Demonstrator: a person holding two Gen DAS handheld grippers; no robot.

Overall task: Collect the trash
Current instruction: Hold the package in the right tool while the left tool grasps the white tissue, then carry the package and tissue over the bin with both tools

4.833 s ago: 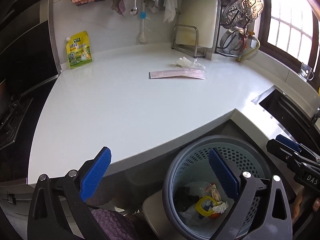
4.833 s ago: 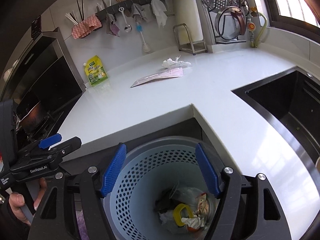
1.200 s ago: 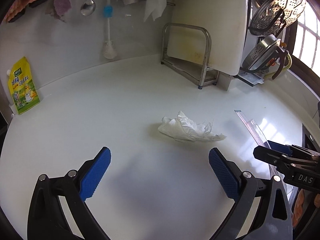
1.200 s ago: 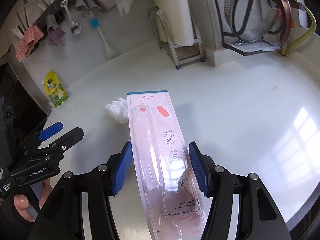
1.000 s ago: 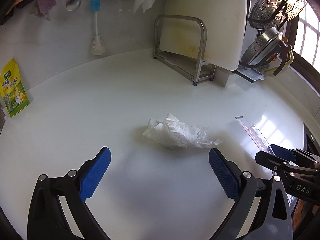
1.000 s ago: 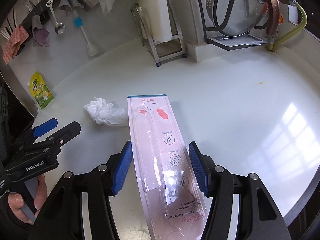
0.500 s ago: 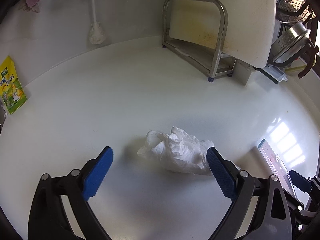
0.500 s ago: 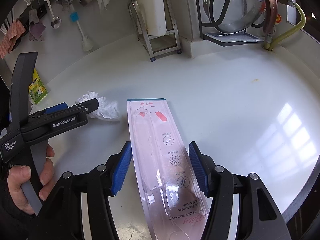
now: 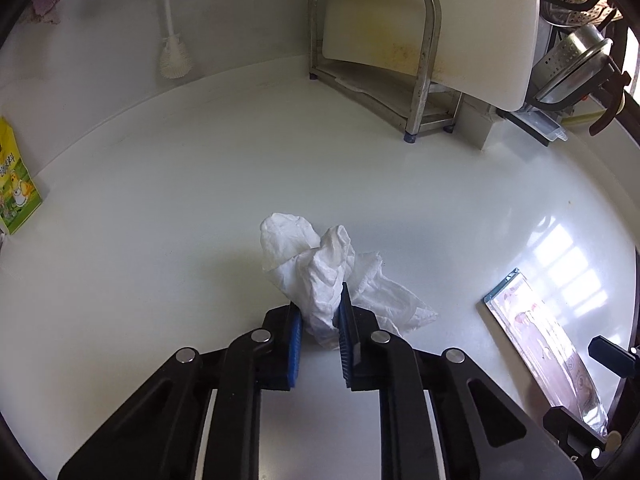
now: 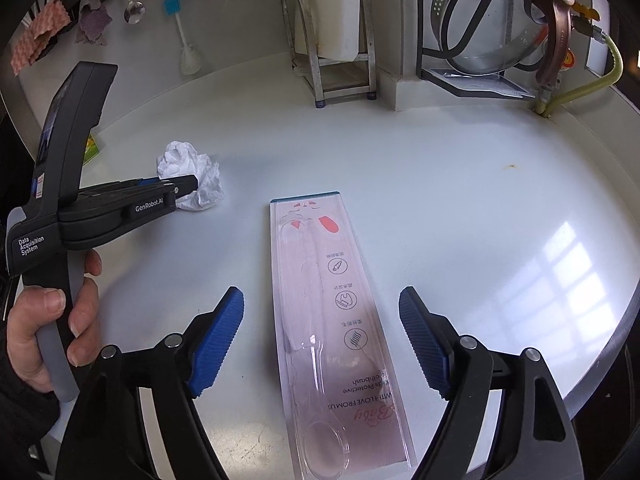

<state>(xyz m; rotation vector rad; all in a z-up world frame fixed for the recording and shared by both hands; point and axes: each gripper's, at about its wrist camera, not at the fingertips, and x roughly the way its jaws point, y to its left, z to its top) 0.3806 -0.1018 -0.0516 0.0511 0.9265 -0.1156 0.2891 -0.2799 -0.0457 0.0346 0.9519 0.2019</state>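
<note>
Left wrist view: the left tool (image 9: 320,322) is seen clamped narrowly on a crumpled white tissue (image 9: 316,264), which is bunched between the blue pads and lies on the white desk (image 9: 160,200). A loose tail of the tissue is spread on the desk to the right of the pads. At the far right edge, a clear toothbrush package (image 9: 536,332) is seen flat on the desk. A steel rack (image 9: 400,60) with a white cutting board is seen at the back.

Right wrist view: the right tool (image 10: 320,332) is held wide, with its blue pads on either side of the long toothbrush package (image 10: 336,320) and not touching it. The package lies flat, pointing away from the camera. To the left, the left tool (image 10: 188,186) is seen gripped by a hand (image 10: 48,320), its tips at the tissue (image 10: 192,172).

To do this step well, the tissue is best lifted straight up so that its loose tail is not dragged or torn. The package is thin and flat, so a low, level closing across its width is probably needed; a slip is likely if the pads are shut too high.
</note>
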